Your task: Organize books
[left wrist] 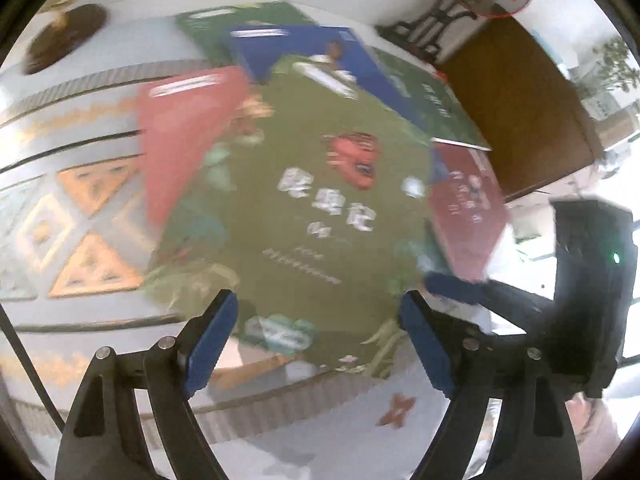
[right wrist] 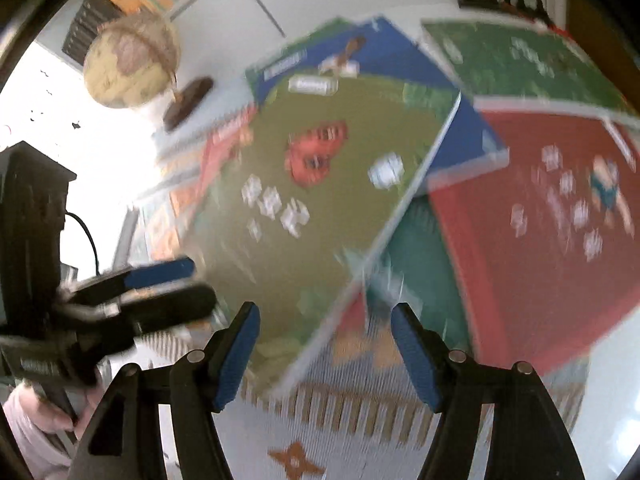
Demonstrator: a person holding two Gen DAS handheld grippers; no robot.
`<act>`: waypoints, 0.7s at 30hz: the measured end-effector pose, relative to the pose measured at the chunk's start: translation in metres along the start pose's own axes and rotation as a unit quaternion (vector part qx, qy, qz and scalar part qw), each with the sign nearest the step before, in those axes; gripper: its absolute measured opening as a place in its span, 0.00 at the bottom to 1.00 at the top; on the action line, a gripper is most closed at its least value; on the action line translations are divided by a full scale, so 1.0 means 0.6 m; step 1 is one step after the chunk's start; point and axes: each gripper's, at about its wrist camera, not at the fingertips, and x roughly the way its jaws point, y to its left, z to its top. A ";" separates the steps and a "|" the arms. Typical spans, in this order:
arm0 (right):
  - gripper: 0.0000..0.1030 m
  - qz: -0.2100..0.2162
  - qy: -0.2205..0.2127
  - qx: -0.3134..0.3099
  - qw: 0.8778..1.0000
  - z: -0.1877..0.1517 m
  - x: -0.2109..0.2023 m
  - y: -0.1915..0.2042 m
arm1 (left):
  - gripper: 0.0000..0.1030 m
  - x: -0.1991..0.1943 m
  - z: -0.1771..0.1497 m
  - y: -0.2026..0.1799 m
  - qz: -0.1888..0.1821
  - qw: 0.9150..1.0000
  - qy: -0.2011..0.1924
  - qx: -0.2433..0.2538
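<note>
Closest to me, my left gripper (left wrist: 316, 344) has its jaws spread wide with nothing between the pads, hanging over the near edge of the olive-green book (left wrist: 296, 200) that tops the pile. My right gripper (right wrist: 326, 354) is likewise wide apart and empty, poised over that book's lower corner where a teal book (right wrist: 420, 264) pokes out beneath. The books lie fanned and crooked: a salmon-red book (left wrist: 184, 132) to the left, a blue book (left wrist: 304, 50) and a dark green book (right wrist: 516, 64) behind, a red book (right wrist: 560, 232) to the right. My worry is that both views are smeared, so I may be misjudging edges; closing on a corner could pinch two covers at once or skid the loose stack sideways, and the two grippers sit near enough to knock together. Everything rests on a patterned cloth (left wrist: 80, 216) with orange diamonds, which might bunch if dragged. Further off stand a globe (right wrist: 132, 60) on its dark base, shelved books by the wall, and a bright window.
</note>
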 end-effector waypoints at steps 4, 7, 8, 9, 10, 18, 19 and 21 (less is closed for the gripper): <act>0.65 0.004 -0.015 0.030 0.999 -0.015 -0.004 -0.015 | 0.80 -0.017 0.038 0.048 0.029 0.999 -0.028 -0.020; 0.65 0.042 -0.024 0.088 0.995 -0.012 -0.004 -0.035 | 0.80 -0.019 0.084 0.062 0.051 0.998 -0.045 -0.003; 0.65 0.048 -0.030 0.094 0.994 -0.012 -0.005 -0.036 | 0.80 -0.012 0.098 0.063 0.053 0.998 -0.038 0.003; 0.65 0.050 -0.040 0.097 0.993 -0.011 -0.007 -0.035 | 0.80 -0.001 0.111 0.059 0.053 0.998 -0.028 0.014; 0.65 0.048 -0.047 0.100 0.993 -0.010 -0.008 -0.033 | 0.80 0.007 0.119 0.055 0.052 0.998 -0.021 0.026; 0.68 0.097 -0.066 0.165 0.979 -0.015 -0.010 -0.052 | 0.80 0.047 0.065 -0.010 0.014 0.991 0.044 0.124; 0.69 0.102 -0.067 0.170 0.978 -0.016 -0.010 -0.056 | 0.80 0.045 0.055 -0.014 0.021 0.990 0.045 0.129; 0.69 0.118 -0.078 0.181 0.973 -0.019 -0.016 -0.068 | 0.80 0.039 0.035 -0.013 0.014 0.990 0.042 0.135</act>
